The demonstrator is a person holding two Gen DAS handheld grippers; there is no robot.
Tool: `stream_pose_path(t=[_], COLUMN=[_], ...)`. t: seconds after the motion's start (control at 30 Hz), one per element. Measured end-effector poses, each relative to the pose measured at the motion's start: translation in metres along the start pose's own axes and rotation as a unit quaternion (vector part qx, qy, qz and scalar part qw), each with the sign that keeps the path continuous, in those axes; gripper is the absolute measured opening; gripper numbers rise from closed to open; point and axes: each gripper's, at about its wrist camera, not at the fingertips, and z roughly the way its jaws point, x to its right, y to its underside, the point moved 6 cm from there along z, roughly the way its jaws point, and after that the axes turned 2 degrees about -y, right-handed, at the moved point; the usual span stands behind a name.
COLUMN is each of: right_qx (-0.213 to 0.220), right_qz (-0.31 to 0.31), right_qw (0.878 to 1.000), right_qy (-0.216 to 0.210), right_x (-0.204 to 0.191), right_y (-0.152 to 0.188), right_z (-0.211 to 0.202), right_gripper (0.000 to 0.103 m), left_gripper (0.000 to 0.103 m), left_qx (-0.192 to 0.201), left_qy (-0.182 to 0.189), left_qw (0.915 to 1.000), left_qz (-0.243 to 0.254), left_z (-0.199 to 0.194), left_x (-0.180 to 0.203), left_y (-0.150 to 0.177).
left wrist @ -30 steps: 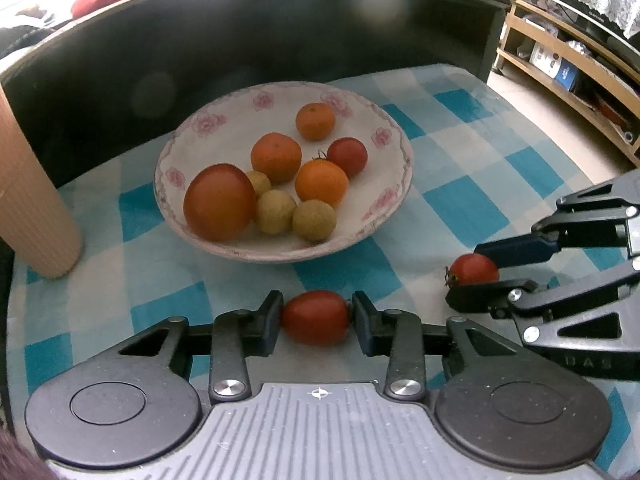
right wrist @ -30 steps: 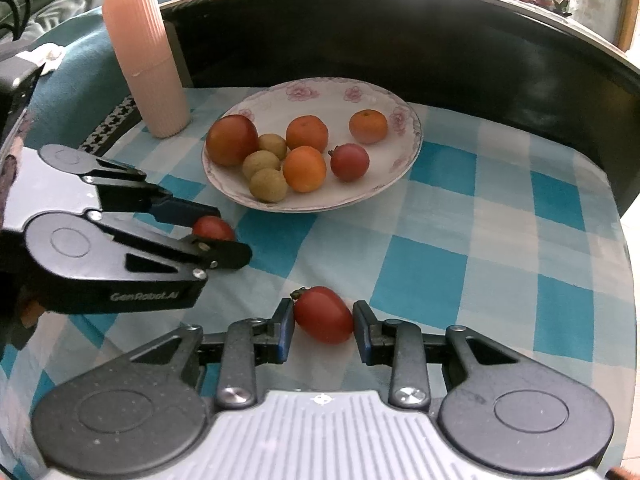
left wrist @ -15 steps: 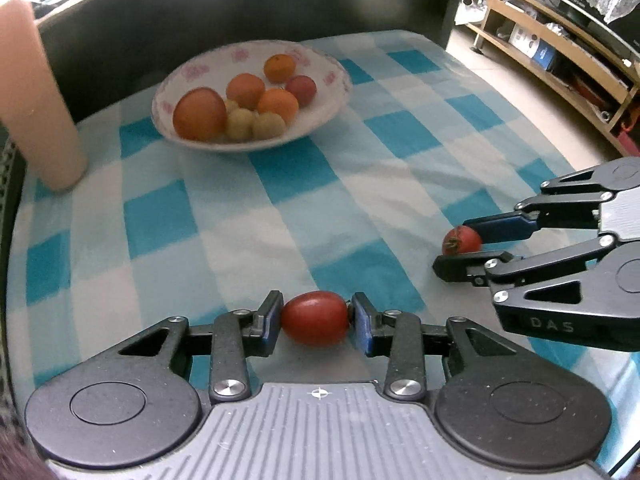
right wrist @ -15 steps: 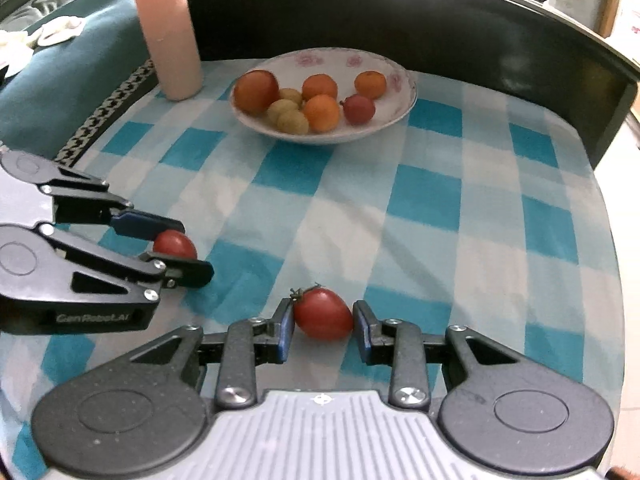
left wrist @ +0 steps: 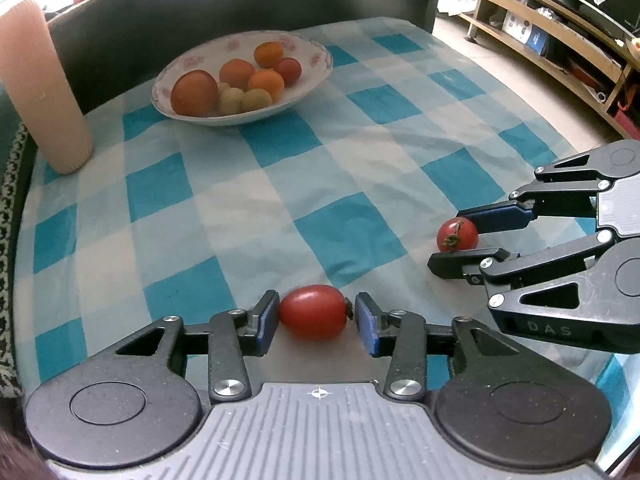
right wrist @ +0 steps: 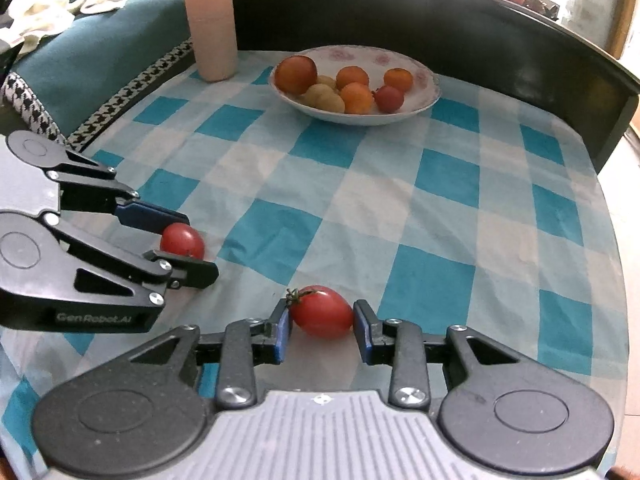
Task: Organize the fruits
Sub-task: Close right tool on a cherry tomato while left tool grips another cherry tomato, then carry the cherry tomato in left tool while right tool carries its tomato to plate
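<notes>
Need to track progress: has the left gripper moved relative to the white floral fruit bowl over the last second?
Yes. The left gripper has pulled back from the white floral fruit bowl, which now sits farther off across the blue checked tablecloth.

Two grippers show: the left gripper point(left wrist: 316, 316) and the right gripper point(right wrist: 320, 322). Two small red tomatoes lie on the cloth, one tomato point(left wrist: 313, 312) between the left gripper's fingers, the other tomato point(right wrist: 321, 312) between the right gripper's fingers. One plate point(right wrist: 428, 80) stands well ahead of both sets of fingertips. It holds eight visible fruits: one large orange-red tomato point(right wrist: 297, 74), three oranges point(right wrist: 356, 98), one small red tomato point(right wrist: 389, 99) and three pale yellow-green fruits point(left wrist: 257, 99). One pink ribbed cup point(left wrist: 40, 92) stands ahead and to the left of both sets of fingers.
</notes>
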Motion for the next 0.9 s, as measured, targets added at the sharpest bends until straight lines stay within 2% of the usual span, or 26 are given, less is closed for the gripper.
stream_pose_path(t=[0.07,0.2,0.43,0.9], right_qx=[0.000,0.005,0.003,0.011], right_qz=[-0.002,0.005,0.008,0.010], right_qw=[1.000,1.000,1.000,1.000], right_qy=[-0.005,-0.015,-0.022,-0.021], right_x=[0.0005,0.0037,0.0060,0.0070], right_y=[0.0011,0.0040,0.0081,0.0084], right_z=[-0.0011,-0.0042,-0.0072,-0.0065], right_gripper=[0.048,0.048,0.052,0.052], left_gripper=[0.059,0.062,0.061,0.058], left_qx=[-0.001,0.002,0.005,0.005], left_qy=[-0.002,-0.007,-0.015,-0.003], left_qw=[1.0000,1.0000,0.9999,0.9998], left_qz=[-0.003,-0.002,-0.003,-0.017], left_z=[0.0000,0.0011,0.0017,0.0010], left_x=[0.0003,0.0012,0.0047,0.0031], left_y=[0.0013,0.0007,-0.0008,-0.0007])
